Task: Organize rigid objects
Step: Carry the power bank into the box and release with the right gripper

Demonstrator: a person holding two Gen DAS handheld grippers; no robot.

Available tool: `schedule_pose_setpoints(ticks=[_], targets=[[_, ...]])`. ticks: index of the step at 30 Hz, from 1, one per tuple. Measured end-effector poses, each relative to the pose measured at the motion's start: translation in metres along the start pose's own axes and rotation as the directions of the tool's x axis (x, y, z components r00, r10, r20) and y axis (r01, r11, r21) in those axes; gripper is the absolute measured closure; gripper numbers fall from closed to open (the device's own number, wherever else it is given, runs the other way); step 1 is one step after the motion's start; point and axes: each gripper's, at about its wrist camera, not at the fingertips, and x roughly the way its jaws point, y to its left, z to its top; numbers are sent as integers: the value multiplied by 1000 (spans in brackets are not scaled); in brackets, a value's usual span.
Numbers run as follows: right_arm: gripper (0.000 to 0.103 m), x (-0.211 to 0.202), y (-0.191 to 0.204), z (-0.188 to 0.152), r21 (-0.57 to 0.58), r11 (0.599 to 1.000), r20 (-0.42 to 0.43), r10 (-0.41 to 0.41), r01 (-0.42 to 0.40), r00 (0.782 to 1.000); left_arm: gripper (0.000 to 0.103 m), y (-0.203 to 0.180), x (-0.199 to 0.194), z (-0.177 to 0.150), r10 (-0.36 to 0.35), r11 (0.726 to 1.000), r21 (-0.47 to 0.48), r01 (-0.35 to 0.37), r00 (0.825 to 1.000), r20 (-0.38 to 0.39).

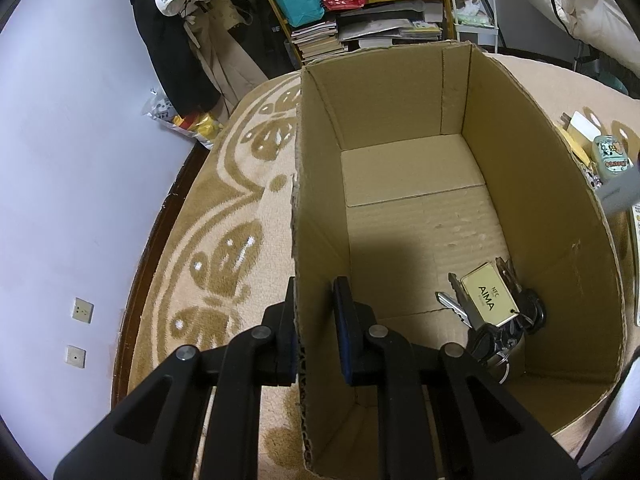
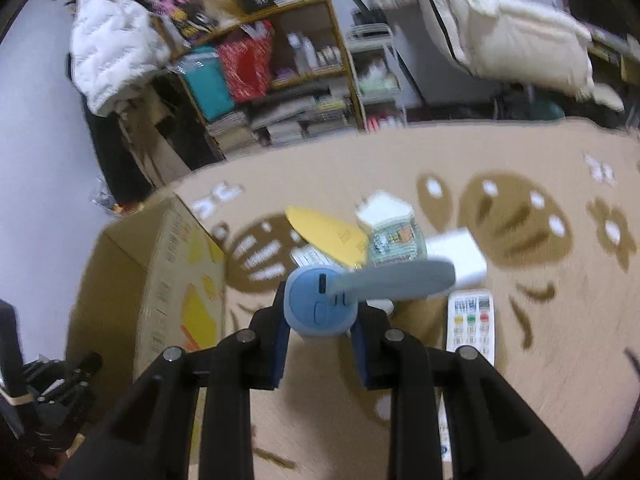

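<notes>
An open cardboard box (image 1: pixel 400 92) stands on a beige patterned rug. My left gripper (image 1: pixel 316 312) is shut on the box's left wall (image 1: pixel 316 240), one finger outside and one inside. A bunch of keys with a cream AIMA tag (image 1: pixel 490 300) lies on the box floor at the near right. My right gripper (image 2: pixel 320 332) is shut on a blue handheld fan (image 2: pixel 320 300) and holds it above the rug, to the right of the box (image 2: pixel 160 280); its grey blade points right. The view is blurred.
On the rug beyond the fan lie a yellow card (image 2: pixel 328 232), a white charger (image 2: pixel 380 208), a small printed case (image 2: pixel 396 240), a white box (image 2: pixel 456 252) and a white remote (image 2: pixel 472 320). Shelves with books (image 1: pixel 320 40) stand behind. A wall is at the left.
</notes>
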Motion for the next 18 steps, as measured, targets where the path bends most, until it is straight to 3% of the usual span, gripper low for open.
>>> schedule_pose_setpoints(ticks=[4,10,13,18], targets=[[75,-28,20,15,-46,997,103,71,-66,992,87,1,0,0,-9,1000,-8,9,1000,-4],[75,-75,60,27,-167,975,245,183,-144,952,87,2,0,1,-9,1000,-8,9,1000,-5],[75,-91,83,26,-223,955,260,251,-195,932,87,2,0,1,-14,1000,-10,14,1000,-7],[75,-81,114,15,-286,926,202,308,-245,930,87,5,1,2,-27,999,-21,27,1000,-11]])
